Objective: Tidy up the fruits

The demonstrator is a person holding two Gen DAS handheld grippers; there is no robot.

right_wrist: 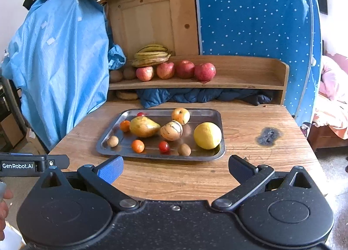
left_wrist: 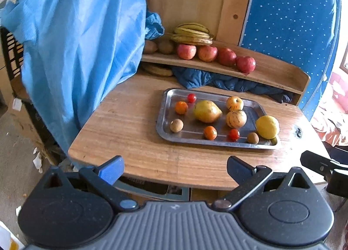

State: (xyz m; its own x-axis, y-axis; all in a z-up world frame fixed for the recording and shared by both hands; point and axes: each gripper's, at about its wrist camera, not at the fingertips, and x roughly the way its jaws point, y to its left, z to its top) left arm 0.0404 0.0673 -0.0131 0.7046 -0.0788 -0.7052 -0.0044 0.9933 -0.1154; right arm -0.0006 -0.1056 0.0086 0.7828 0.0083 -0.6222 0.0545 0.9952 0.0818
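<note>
A metal tray [left_wrist: 162,119] [right_wrist: 104,141] on the wooden table holds a yellow lemon [left_wrist: 267,127] [right_wrist: 207,135], a yellow-green mango [left_wrist: 206,111] [right_wrist: 144,126], two striped melons [right_wrist: 171,130], small oranges [right_wrist: 138,146], cherry tomatoes [right_wrist: 164,146] and small brown fruits [right_wrist: 184,149]. On the shelf behind lie red apples [left_wrist: 207,53] [right_wrist: 184,69], bananas [left_wrist: 192,34] [right_wrist: 152,55] and kiwis [right_wrist: 121,74]. My left gripper [left_wrist: 175,168] and my right gripper [right_wrist: 175,168] both hang open over the table's near edge, short of the tray, holding nothing.
A light blue garment [left_wrist: 76,39] [right_wrist: 58,60] hangs at the table's left. Dark blue cloth [right_wrist: 195,95] is stuffed under the shelf [right_wrist: 250,83]. A blue dotted board [right_wrist: 256,15] stands at the right. A burn mark [right_wrist: 268,136] is right of the tray.
</note>
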